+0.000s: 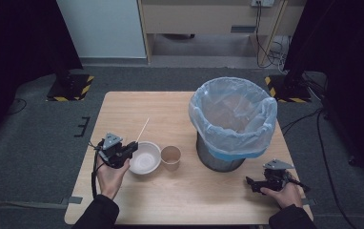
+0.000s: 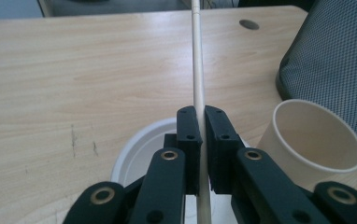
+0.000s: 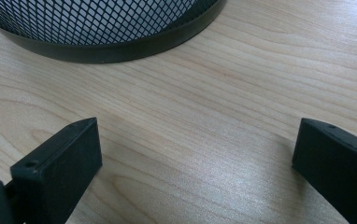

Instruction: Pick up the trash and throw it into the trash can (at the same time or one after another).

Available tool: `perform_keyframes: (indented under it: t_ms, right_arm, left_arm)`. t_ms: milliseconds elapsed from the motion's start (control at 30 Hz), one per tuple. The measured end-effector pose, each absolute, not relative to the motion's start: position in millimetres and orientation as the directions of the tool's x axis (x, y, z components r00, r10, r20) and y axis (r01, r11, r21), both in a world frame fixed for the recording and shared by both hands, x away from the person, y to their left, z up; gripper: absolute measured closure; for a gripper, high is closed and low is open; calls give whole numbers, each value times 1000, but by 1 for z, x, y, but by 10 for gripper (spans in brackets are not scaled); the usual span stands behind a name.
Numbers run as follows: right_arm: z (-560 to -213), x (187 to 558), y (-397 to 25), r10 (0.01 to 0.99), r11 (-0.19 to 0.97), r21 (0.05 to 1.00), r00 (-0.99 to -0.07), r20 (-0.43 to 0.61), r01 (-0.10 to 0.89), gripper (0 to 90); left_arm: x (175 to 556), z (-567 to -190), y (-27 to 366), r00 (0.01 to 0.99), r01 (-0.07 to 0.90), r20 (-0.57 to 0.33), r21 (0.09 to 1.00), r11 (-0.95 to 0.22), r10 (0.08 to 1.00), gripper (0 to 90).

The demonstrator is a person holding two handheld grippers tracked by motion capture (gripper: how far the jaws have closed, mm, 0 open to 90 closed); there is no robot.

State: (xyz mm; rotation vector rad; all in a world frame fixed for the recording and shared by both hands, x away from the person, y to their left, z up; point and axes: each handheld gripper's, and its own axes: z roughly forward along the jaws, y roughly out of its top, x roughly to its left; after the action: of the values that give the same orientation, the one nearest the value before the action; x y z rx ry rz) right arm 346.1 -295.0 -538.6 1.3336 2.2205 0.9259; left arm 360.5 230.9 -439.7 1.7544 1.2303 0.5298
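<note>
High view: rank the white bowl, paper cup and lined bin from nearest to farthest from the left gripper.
1. White bowl, right beside the left gripper.
2. Paper cup, just beyond the bowl.
3. Lined bin, far right.

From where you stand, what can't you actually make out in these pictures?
- Inside of the bin, high view: the cloudy plastic liner veils whatever lies at the bottom.
- Near end of the wooden stick, left gripper view: cut off by the bottom edge, below the left gripper shut on it.
- White bowl, left gripper view: mostly hidden behind the jaws.
- Bin's upper part, right gripper view: cut off by the top edge.
</note>
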Motion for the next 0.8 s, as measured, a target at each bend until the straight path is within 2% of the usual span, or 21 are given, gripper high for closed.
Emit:
perform_keyframes:
  t_ms: [800]
  right_arm:
    - [-539,346,-295,882,329,708,-472,7,625,17]
  left_arm:
    - [341,-386,235,460,349,-151,937,-22,875,851]
